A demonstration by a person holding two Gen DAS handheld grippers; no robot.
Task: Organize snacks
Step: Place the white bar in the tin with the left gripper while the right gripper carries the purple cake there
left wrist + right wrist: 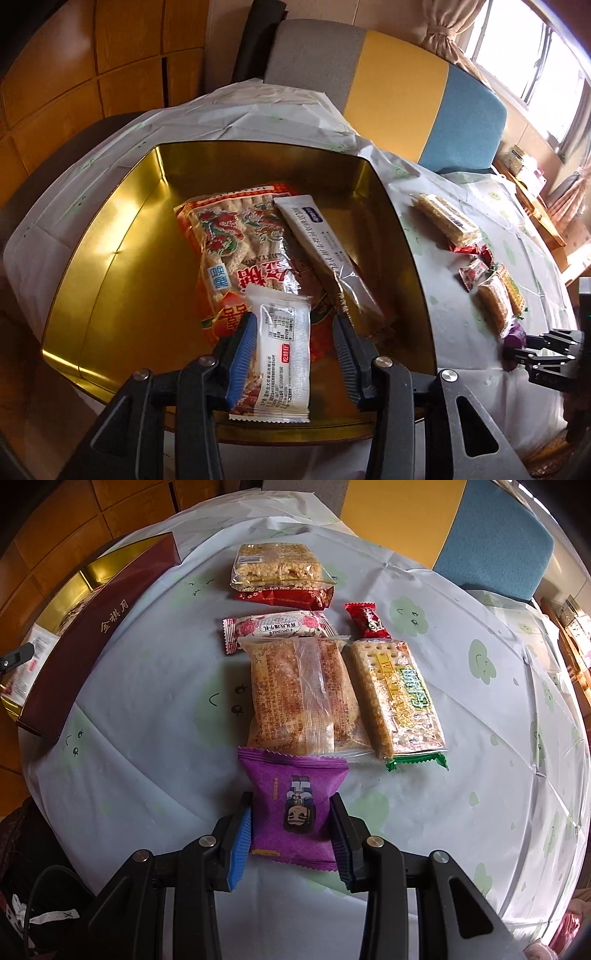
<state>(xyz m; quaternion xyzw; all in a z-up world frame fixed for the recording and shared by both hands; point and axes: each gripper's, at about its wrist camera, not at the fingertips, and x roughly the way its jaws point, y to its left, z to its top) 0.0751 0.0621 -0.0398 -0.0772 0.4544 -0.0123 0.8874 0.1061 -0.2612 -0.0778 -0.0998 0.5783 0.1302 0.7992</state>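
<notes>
A gold tin box (122,258) holds a large red dragon-print snack bag (236,251) and a long silver sachet (325,251). My left gripper (295,354) is over the tin's near rim, jaws apart; a white snack packet (284,350) lies between them, against the left blue pad. My right gripper (291,834) has its pads (240,845) pressed on a purple snack packet (295,805) on the table. Beyond it lie a clear-wrapped crispy cake (303,694), a green cracker pack (399,698), a pink-white bar (277,627), a small red candy (367,622) and a rice-crisp pack (277,568).
The tin's dark red side (92,638) stands left of the snack row. The table carries a pale cloth with green faces (480,664). A grey, yellow and blue chair back (399,92) stands beyond the table. A window (535,55) is at the right.
</notes>
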